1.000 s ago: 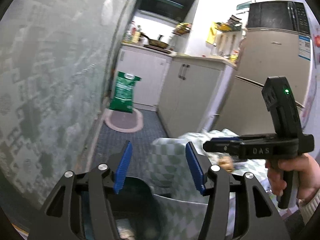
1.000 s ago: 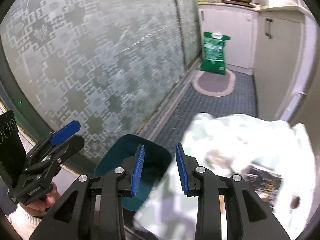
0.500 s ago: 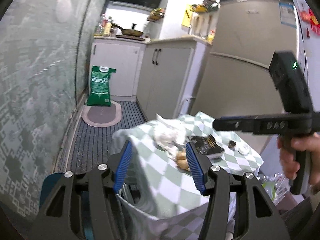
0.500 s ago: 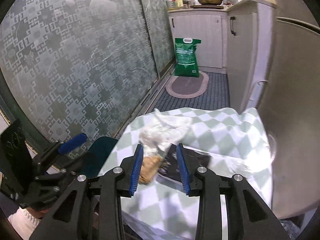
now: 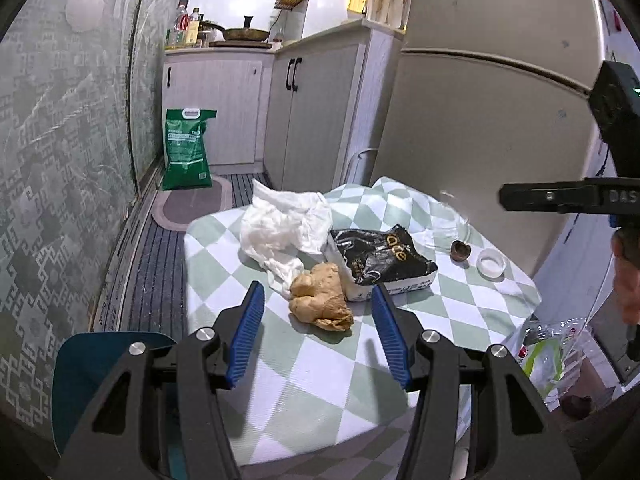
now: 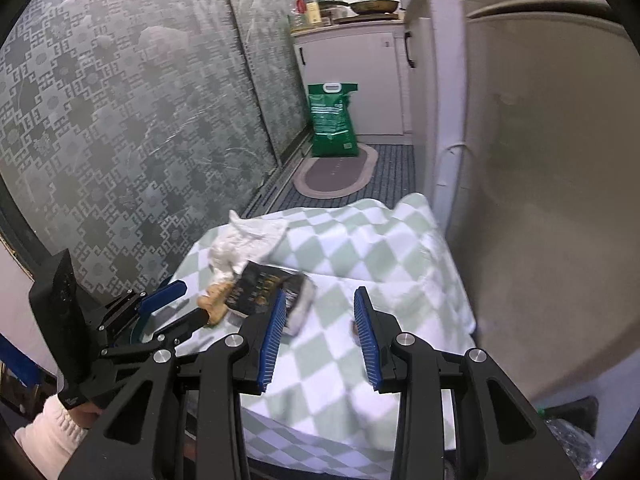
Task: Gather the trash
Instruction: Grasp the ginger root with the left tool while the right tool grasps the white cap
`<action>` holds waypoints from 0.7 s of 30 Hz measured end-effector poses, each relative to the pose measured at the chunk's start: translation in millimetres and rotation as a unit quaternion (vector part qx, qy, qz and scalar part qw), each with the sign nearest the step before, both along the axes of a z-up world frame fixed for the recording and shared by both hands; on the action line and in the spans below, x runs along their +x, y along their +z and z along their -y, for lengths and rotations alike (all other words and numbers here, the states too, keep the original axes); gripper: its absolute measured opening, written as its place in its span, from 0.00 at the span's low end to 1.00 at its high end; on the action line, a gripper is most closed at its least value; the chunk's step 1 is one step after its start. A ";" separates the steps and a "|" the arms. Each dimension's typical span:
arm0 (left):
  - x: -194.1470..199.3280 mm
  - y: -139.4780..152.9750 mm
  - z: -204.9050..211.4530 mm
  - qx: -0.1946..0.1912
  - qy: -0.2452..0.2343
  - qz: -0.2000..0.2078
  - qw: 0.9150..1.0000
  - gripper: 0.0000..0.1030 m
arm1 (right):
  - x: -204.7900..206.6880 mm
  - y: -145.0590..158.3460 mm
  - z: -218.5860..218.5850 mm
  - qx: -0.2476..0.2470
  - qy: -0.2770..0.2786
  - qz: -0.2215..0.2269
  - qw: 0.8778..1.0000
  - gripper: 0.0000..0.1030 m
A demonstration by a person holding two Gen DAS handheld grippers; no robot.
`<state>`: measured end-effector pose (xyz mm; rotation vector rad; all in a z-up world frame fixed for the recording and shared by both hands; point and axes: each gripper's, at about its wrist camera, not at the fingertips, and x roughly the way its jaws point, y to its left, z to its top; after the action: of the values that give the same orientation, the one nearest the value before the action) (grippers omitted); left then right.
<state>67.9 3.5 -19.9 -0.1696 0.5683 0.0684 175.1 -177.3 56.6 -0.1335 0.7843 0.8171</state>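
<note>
- On the small table with the green-and-white checked cloth (image 5: 304, 396), every piece of trash I can see is untouched, so I judge the collecting has barely begun.
- The crumpled brown paper ball (image 5: 320, 300) lies near the front of the cloth, just ahead of my left gripper (image 5: 318, 330). Its blue pads stand apart with nothing between them; the ball sits beyond the tips, not yet bracketed.
- Touching the ball on its far side is a crumpled white plastic bag (image 5: 284, 228), and beside that a black snack packet (image 5: 380, 260) lies flat, its edge against the ball.
- Further right on the cloth sit a small brown nutshell-like scrap (image 5: 460, 250) and a white cap (image 5: 491, 262), well apart from the main heap.
- My right gripper (image 6: 320, 332) hovers over the cloth with its jaws parted and empty; the snack packet's corner lies just left of its left pad, not between the pads.
- I see a dark teal bin (image 5: 104, 380) low at the left of the table, which I take for the place to drop things; I cannot see inside it.
- Left to do, as I read it: all of it, ball first since it is nearest, then bag, packet and the small bits.
</note>
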 end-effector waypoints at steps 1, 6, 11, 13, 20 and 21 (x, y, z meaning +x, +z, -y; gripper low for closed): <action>1.6 -0.9 2.1 0.003 0.000 -0.003 1.000 0.54 | 1.1 -0.6 4.1 0.000 -0.002 0.000 1.000 0.36; 9.9 -8.1 9.0 0.014 0.005 -0.018 1.000 0.54 | 4.0 -2.8 17.7 -0.001 -0.011 0.000 1.000 0.38; 13.7 -10.0 12.4 0.024 0.016 -0.024 0.999 0.44 | 6.3 -6.4 25.7 -0.009 -0.016 0.002 1.000 0.43; 15.1 -10.1 10.5 0.023 0.019 -0.026 0.999 0.37 | 4.9 -11.7 24.8 -0.021 -0.006 0.004 1.000 0.43; 15.4 -9.5 8.6 0.020 0.017 -0.026 0.999 0.36 | -3.8 -35.0 16.2 -0.100 0.009 0.039 0.994 0.43; 14.8 -9.0 8.1 0.018 0.017 -0.024 0.999 0.36 | -4.1 -37.0 14.9 -0.108 0.011 0.044 0.993 0.43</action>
<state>82.7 -4.6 -28.9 -0.1436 0.6120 0.1161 171.0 -192.2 19.5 -0.3691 0.7870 0.7411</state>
